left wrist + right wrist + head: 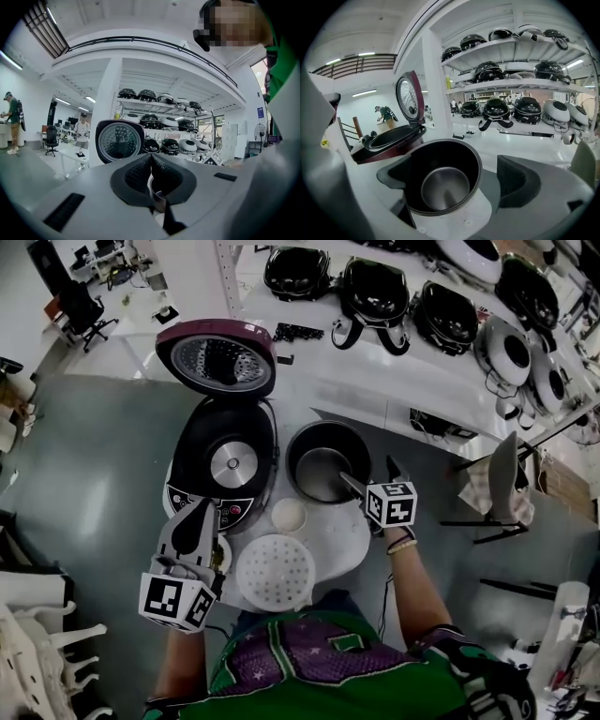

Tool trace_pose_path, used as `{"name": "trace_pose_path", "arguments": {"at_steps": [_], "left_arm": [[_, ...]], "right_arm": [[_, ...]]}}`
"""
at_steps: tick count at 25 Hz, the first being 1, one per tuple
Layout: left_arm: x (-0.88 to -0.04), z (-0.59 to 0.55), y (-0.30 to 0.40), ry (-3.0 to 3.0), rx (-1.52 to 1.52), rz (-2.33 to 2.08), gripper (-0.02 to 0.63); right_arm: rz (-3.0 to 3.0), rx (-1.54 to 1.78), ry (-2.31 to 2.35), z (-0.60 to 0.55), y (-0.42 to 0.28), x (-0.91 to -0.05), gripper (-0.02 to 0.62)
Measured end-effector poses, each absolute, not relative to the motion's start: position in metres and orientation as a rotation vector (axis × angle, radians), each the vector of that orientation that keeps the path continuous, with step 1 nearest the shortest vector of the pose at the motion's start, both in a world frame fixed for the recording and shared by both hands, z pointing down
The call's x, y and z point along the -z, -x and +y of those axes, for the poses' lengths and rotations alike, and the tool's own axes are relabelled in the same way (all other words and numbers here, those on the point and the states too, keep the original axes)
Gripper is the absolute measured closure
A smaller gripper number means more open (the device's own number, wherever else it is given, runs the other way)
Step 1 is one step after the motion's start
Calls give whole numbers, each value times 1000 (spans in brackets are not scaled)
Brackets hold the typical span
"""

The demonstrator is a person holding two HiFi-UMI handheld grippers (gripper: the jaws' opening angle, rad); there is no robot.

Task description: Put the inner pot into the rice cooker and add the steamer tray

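a person is holding two grippers over a small round white table (pixel 349 538). an open rice cooker (pixel 225 460) is sitting on it, lid (pixel 216 357) standing up at the rice cooker's far side. the black inner pot (pixel 328 460) is sitting just right of the rice cooker, not yet inside. the white perforated steamer tray (pixel 275 573) is lying in front of the rice cooker, toward the person.

the right gripper (pixel 371 476) is hovering at the pot's near rim, fingers spread apart and clamping nothing. the left gripper (pixel 201 510) is hovering over the rice cooker's front panel, fingers pressed together and empty.

judging the risk: a pinch on the thin rim alone may be letting the pot tilt or slip. a tilting pot could be catching the rice cooker's edge or bumping the left gripper.
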State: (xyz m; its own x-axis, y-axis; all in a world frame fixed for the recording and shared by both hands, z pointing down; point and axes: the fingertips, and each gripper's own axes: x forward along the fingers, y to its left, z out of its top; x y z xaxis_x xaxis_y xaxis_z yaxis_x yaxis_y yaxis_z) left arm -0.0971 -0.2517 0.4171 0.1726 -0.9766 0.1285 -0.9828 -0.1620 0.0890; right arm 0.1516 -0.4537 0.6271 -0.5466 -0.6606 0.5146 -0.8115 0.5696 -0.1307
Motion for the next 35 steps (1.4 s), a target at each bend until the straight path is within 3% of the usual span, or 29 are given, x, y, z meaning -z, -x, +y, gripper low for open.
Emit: {"name": "trace_pose_path", "arguments": {"at_steps": [13,19,29,33,35], "left_arm": [[-440,-261,98,-2169,-98,-1993,584],[-443,-258,101,-2140,-122,-2016,584],[-440,-251,100,-2126,-143,-2036,584],[-440,-247,103,-2112,-145,-2050,584],[-439,-245,102,-2108,-147,-2052,584]], "right_arm": [[-2303,-581,-1117,-492,-143,-706,54],[-2294,-583,-1132,-499,-139,-715,106],[-2238,-562,-1205,-504,-151,-715,315],[-2193,-596,-1271,-508,-160,-718,452],[-2163,-615,-1318,-512,-170,-719,567]]}}
